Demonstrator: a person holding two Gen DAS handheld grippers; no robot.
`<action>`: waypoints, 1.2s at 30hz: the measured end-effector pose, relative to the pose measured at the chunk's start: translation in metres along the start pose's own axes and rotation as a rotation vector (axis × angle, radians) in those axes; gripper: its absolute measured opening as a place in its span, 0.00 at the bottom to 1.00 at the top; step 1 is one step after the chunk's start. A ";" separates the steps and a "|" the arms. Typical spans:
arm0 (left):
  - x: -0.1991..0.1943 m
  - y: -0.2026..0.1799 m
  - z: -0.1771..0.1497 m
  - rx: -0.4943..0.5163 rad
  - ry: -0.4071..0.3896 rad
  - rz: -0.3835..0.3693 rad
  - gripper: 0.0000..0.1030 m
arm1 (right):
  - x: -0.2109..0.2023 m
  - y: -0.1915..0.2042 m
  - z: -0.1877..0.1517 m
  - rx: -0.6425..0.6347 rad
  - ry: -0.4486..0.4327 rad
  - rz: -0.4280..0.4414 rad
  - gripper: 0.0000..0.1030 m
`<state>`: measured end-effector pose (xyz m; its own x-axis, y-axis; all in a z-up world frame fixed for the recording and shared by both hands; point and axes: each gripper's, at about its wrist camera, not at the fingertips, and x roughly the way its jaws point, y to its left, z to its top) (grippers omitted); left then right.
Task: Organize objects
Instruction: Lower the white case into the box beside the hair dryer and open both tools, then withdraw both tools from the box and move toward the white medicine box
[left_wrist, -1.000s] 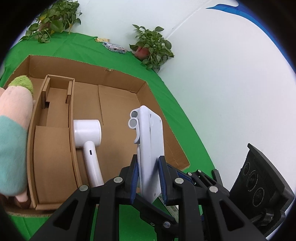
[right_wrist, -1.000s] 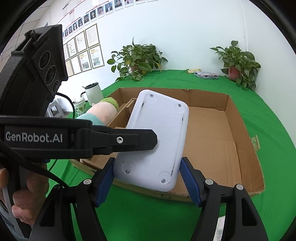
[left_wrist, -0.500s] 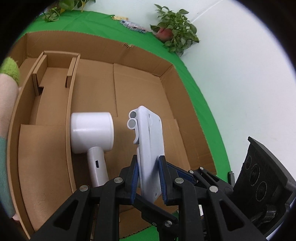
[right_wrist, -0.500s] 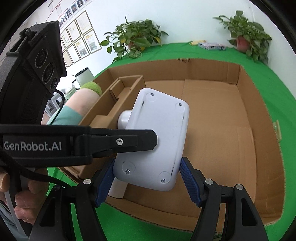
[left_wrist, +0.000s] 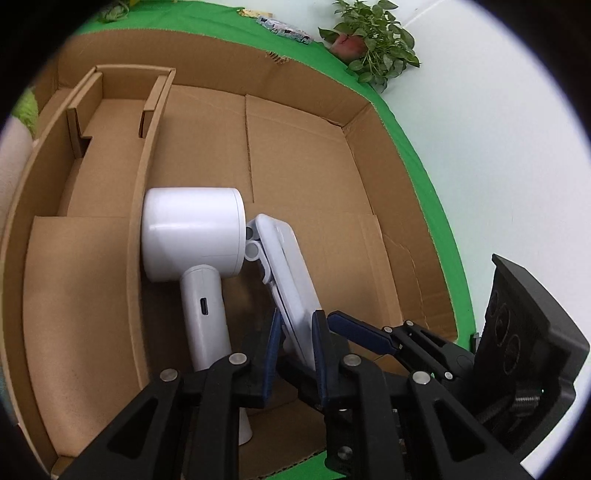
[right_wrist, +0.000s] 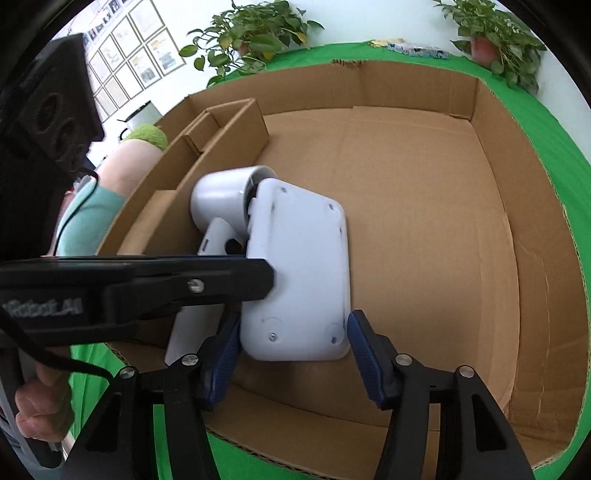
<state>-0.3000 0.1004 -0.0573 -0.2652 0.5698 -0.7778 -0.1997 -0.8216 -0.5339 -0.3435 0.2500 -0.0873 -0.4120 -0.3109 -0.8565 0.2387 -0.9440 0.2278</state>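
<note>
The flat white device (right_wrist: 299, 273), smooth matte plastic with rounded corners and small screw recesses on its back, lay tilted inside the corrugated cardboard box (right_wrist: 424, 229). Its far end, with two little round ports, touched the barrel of the glossy white hair dryer (left_wrist: 192, 236), which lay beside the cardboard divider (left_wrist: 136, 236). The box stood on a green cloth surface (right_wrist: 546, 122).

A second earlier the device was held above the box, clear of the dryer; now it had come down into it and leaned over against the dryer's head.

The left claw (left_wrist: 295, 347) pointed steeply down and stayed clenched on the thin edges of the device, blue pads pressing both sides. The right claw (right_wrist: 291, 350), also angled down, had just been closing, its ribbed blue pads at the device's near end; whether they pressed it I could not tell. A hand (right_wrist: 40, 402) gripped the left handle.
</note>
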 end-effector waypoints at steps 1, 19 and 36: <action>-0.003 0.000 -0.001 0.004 -0.006 -0.001 0.14 | 0.001 0.000 0.000 0.000 -0.001 -0.002 0.56; -0.082 0.043 -0.030 -0.002 -0.182 0.047 0.14 | 0.003 0.027 0.011 -0.001 0.029 -0.090 0.63; -0.124 0.025 -0.072 0.164 -0.376 0.204 0.31 | -0.073 0.054 -0.027 -0.057 -0.274 -0.219 0.99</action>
<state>-0.2040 0.0086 0.0020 -0.6326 0.3869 -0.6709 -0.2463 -0.9218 -0.2994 -0.2772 0.2247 -0.0253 -0.6778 -0.1268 -0.7242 0.1636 -0.9863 0.0196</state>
